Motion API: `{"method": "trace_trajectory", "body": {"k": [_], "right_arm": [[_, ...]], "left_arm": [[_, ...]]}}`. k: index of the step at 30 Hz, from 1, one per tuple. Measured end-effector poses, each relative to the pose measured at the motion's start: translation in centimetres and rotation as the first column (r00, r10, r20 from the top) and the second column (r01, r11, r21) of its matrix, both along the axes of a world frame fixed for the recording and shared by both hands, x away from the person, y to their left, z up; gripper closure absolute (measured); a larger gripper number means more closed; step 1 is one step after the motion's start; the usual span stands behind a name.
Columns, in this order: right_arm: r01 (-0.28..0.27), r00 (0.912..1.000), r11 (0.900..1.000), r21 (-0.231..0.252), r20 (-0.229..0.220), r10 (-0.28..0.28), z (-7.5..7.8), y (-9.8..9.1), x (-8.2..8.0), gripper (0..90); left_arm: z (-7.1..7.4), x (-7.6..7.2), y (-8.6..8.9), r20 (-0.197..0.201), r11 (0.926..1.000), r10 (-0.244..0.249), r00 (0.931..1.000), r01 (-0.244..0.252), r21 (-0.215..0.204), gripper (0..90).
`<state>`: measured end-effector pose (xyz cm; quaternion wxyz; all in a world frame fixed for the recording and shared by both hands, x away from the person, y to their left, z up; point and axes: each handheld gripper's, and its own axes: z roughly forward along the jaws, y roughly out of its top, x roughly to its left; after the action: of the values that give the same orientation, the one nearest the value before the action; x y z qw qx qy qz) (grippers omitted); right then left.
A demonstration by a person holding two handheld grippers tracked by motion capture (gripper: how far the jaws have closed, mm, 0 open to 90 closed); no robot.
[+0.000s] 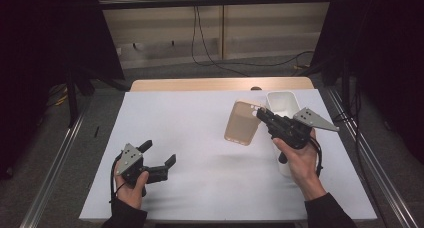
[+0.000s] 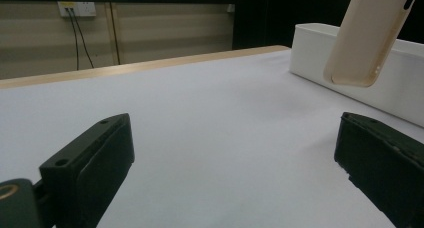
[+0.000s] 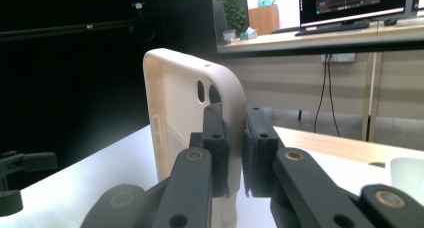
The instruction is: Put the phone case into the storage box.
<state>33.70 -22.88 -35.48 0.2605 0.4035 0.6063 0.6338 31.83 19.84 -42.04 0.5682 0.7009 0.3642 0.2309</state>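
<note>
The phone case (image 1: 243,123), a beige soft shell, hangs in the air over the right half of the white table (image 1: 200,138), just left of the white bin (image 1: 281,102). Going from the left: my left gripper (image 1: 160,155) sits low over the table near its front edge, jaws wide apart and holding nothing, kept ready, I judge, to take or steady the case. Further right, my right gripper (image 1: 261,114) has its jaws pinched together on the case's wall at the camera-hole end, so the shell stays upright and its open side is free to reach.
</note>
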Motion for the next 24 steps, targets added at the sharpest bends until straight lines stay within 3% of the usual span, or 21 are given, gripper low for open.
{"method": "trace_trajectory", "body": {"k": [6,14,20,24], "right_arm": [[0.013,0.9995,0.9999,0.009,0.028,-0.013,0.8,-1.0,-0.2,82.1],[0.021,0.9994,0.9998,-0.005,0.029,-0.021,1.0,-1.3,0.2,82.1],[0.027,0.9993,0.9996,-0.009,0.028,-0.027,1.1,-1.6,0.7,82.1],[0.023,0.999,0.9992,-0.032,0.04,-0.021,2.1,-1.6,1.3,82.1]], "left_arm": [[0.0,-1.0,1.5,0.023,1.0,0.007,0.9997,-0.007,-0.004,1.9],[-0.4,-1.7,2.5,0.014,1.0,0.007,0.9999,-0.007,0.005,1.8],[-0.3,-1.3,2.6,0.015,0.9997,0.023,0.9996,-0.023,-0.008,1.8],[-0.1,-1.1,2.4,0.024,0.9996,0.02,0.9995,-0.02,-0.018,1.9]]}}
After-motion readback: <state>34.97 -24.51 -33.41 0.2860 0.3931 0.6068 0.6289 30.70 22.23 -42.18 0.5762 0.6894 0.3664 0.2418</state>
